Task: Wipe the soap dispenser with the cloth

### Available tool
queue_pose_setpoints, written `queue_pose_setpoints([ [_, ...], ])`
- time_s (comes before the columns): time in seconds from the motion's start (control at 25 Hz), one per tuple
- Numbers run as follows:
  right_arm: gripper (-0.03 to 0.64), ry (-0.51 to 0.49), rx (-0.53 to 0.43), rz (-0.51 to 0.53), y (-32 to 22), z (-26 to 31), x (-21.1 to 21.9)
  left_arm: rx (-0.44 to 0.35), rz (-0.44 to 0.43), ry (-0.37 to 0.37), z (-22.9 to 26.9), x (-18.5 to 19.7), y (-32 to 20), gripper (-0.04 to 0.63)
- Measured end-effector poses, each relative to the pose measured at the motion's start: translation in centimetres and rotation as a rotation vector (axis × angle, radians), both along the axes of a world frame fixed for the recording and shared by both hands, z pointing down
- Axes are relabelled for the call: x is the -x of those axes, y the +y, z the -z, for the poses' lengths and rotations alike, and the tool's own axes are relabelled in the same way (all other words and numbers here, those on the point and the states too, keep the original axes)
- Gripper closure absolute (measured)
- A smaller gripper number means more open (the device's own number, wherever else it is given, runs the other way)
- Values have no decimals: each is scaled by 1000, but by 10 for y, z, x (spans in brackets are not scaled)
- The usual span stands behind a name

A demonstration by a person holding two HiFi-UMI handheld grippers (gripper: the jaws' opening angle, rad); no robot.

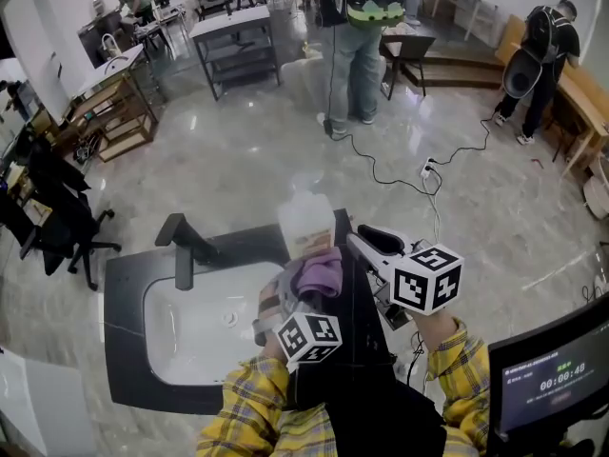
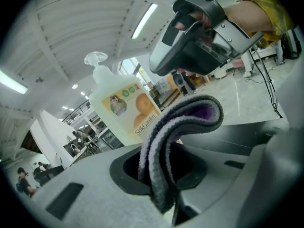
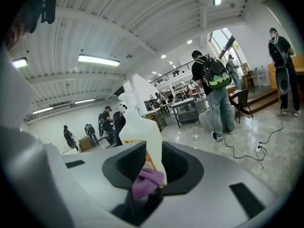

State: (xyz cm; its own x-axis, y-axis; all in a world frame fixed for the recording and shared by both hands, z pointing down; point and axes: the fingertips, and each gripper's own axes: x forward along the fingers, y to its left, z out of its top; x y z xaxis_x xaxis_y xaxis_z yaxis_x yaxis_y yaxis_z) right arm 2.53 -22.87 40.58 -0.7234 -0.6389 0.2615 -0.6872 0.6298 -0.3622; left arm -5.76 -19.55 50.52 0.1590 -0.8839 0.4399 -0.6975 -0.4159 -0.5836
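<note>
The soap dispenser [image 1: 304, 219], a pale translucent pump bottle with an orange label, is held up above the sink counter. My right gripper [image 1: 337, 235] is shut on its side; in the right gripper view the soap dispenser [image 3: 141, 137] fills the gap between the jaws of the right gripper [image 3: 152, 161]. The purple cloth [image 1: 320, 272] is folded and pinched in my left gripper [image 1: 299, 291], just below and in front of the bottle. In the left gripper view the cloth [image 2: 183, 127] loops up out of the left gripper [image 2: 162, 177], beside the soap dispenser [image 2: 124, 109].
A black counter [image 1: 124, 350] with a white basin [image 1: 190, 327] and a black faucet [image 1: 181, 248] lies below my hands. A monitor [image 1: 552, 381] stands at lower right. An office chair [image 1: 57, 222] is at left; people and a floor cable [image 1: 400, 174] are farther back.
</note>
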Motion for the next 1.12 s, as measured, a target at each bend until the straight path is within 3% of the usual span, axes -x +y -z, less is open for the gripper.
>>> queue_pose_setpoints([
  [0.64, 525, 11, -27, 56, -3, 2, 13, 139, 1, 15, -43, 11, 8, 523],
  [0.88, 525, 9, -38, 80, -2, 5, 18, 144, 10, 182, -21, 16, 23, 523],
  [1.12, 525, 13, -32, 87, 5, 4, 26, 140, -71, 303, 14, 17, 51, 523],
])
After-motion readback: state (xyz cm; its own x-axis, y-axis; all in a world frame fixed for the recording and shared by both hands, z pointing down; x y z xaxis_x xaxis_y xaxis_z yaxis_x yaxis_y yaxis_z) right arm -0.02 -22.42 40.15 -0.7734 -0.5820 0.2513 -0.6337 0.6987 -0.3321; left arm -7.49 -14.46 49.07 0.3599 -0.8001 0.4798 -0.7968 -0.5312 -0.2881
